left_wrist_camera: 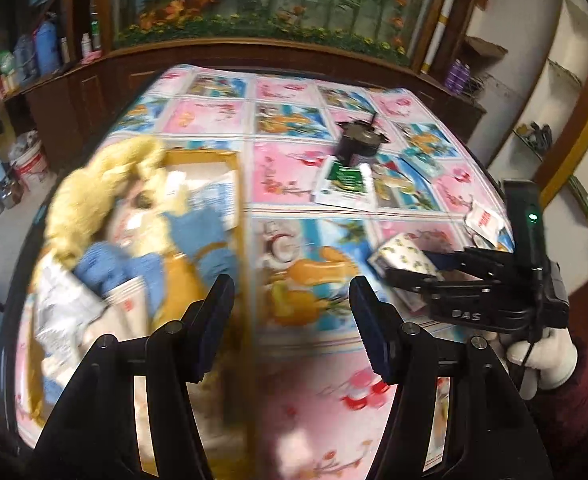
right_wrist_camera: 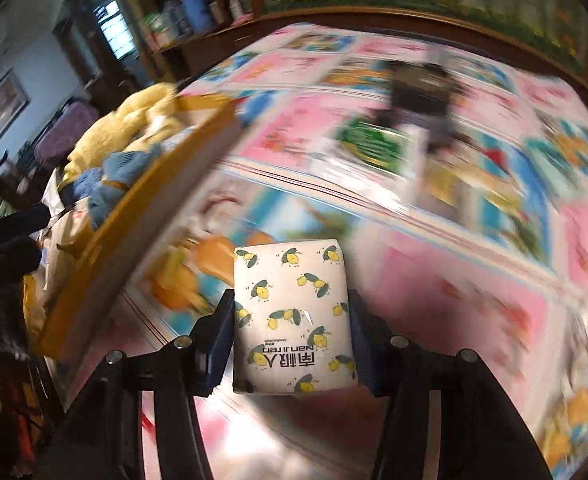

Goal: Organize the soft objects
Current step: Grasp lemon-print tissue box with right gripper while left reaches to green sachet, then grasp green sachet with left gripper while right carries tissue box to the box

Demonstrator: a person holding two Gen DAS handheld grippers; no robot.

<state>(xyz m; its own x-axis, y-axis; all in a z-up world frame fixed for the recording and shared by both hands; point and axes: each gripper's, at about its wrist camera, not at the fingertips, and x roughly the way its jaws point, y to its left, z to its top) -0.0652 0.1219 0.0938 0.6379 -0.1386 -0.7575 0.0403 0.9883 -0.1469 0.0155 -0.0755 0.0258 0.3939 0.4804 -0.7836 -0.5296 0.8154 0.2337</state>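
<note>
The tissue pack (right_wrist_camera: 294, 320) with lemon print sits clamped between the fingers of the right gripper (right_wrist_camera: 292, 336), above the patterned tablecloth (right_wrist_camera: 453, 280). The left gripper (left_wrist_camera: 290, 320) is spread wide and holds nothing, near the yellow box (left_wrist_camera: 234, 184) with soft toys (left_wrist_camera: 106, 184).

1. The left gripper (left_wrist_camera: 290, 320) is showing glossy black angular arms, each carrying round silver screw heads, with dark blue ridged pads on its fingers (left_wrist_camera: 373, 336).
2. The right gripper (left_wrist_camera: 409, 270) is wearing white "DAS" lettering on its black body, a glowing green light above, and a thin black cable.
3. The right hand (left_wrist_camera: 541, 356) is wearing a white glove and a fuzzy maroon sleeve.
</note>
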